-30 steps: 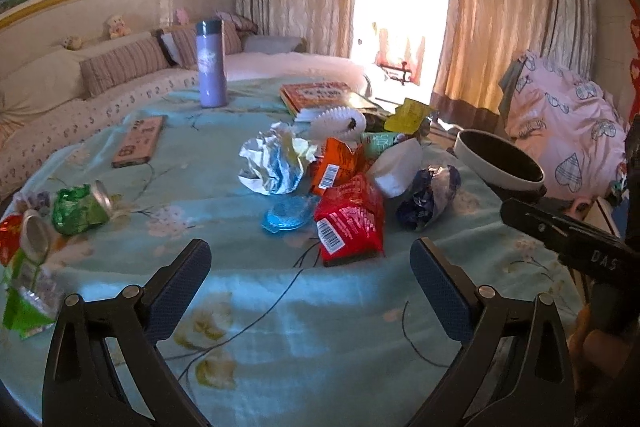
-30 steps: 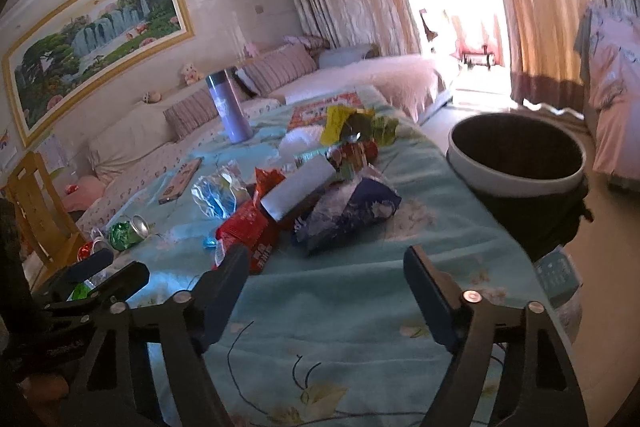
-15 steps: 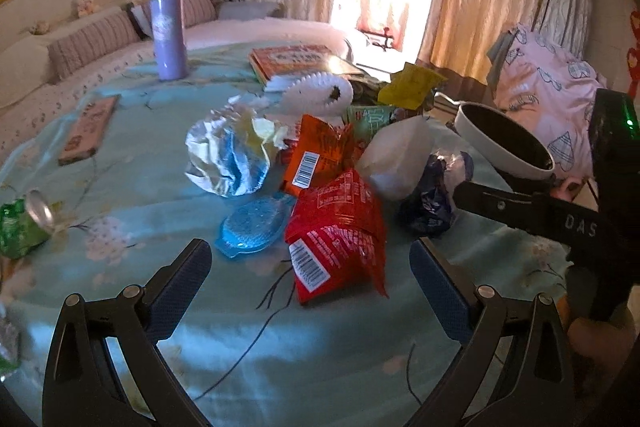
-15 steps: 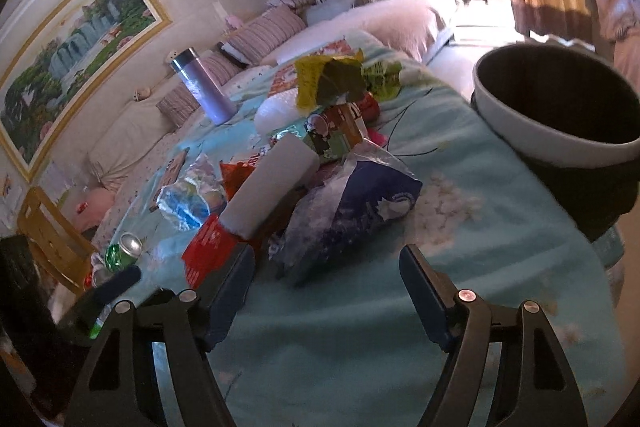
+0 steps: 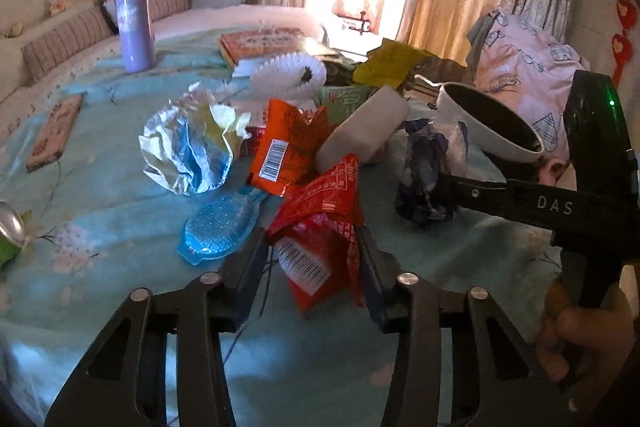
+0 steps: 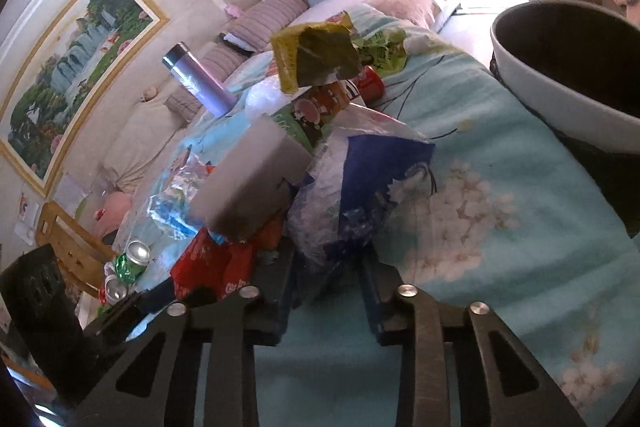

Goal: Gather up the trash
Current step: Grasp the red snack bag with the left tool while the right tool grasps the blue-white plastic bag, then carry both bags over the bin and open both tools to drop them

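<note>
A heap of trash lies on a table with a light blue flowered cloth (image 5: pixel 100 211). My left gripper (image 5: pixel 312 251) is shut on a red snack wrapper (image 5: pixel 320 227) at the near edge of the heap. My right gripper (image 6: pixel 328 267) is shut on a blue and clear plastic bag (image 6: pixel 360 179), which also shows in the left wrist view (image 5: pixel 428 171). Behind them lie an orange wrapper (image 5: pixel 284 147), crumpled foil (image 5: pixel 188 143), a grey-white block (image 5: pixel 364 131), a yellow-green wrapper (image 6: pixel 316 51) and a blue plastic tray (image 5: pixel 220 227).
A white-rimmed dark bin (image 6: pixel 568 75) stands just off the table's right edge. A purple flask (image 5: pixel 134 19), a book (image 5: pixel 260 43), a white brush (image 5: pixel 288 75) and a brown box (image 5: pixel 52 131) sit farther back. Crushed green cans (image 6: pixel 130 261) lie at the left.
Both grippers moved forward into the heap and closed: the left on the red wrapper, the right on the blue plastic bag. Both were open before.
</note>
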The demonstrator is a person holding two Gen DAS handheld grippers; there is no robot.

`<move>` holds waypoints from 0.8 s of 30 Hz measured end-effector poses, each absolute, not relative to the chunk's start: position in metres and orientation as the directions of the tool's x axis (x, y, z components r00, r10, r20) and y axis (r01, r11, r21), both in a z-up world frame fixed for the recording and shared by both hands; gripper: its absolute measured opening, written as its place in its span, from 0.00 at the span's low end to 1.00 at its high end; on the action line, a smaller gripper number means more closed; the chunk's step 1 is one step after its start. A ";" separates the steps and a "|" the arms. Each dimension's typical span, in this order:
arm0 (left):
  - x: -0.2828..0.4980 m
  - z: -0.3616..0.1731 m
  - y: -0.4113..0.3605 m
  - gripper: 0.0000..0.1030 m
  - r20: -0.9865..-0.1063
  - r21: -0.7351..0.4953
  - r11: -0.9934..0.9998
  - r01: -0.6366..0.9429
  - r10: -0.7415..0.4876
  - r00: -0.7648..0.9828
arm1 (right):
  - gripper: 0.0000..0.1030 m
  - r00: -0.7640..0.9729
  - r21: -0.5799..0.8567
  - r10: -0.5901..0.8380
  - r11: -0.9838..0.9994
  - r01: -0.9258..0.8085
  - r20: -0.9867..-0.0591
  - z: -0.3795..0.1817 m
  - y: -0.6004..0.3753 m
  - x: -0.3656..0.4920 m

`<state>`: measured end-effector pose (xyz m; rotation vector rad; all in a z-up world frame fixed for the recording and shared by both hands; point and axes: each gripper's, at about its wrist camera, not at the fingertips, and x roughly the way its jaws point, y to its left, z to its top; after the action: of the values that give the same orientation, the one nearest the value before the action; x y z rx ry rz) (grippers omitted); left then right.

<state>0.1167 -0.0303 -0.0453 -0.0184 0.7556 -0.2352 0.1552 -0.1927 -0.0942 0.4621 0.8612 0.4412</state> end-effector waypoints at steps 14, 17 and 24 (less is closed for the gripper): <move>0.088 -0.015 -0.081 0.24 -0.627 -0.122 0.939 0.321 -0.323 0.709 | 0.27 0.679 0.495 0.460 0.854 -0.161 -0.572 -0.062 -0.253 0.107; 0.095 -0.011 -0.102 0.24 -0.623 -0.111 0.926 0.360 -0.347 0.701 | 0.27 0.697 0.490 0.430 0.862 -0.130 -0.574 -0.060 -0.273 0.108; 0.120 -0.004 -0.143 0.24 -0.615 -0.094 0.906 0.414 -0.380 0.692 | 0.27 0.726 0.470 0.365 0.880 -0.065 -0.582 -0.058 -0.312 0.113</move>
<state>0.1198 -0.1434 -0.0042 0.0534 0.6745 -0.4436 0.1129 -0.3119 -0.0578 0.4423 0.7238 0.2456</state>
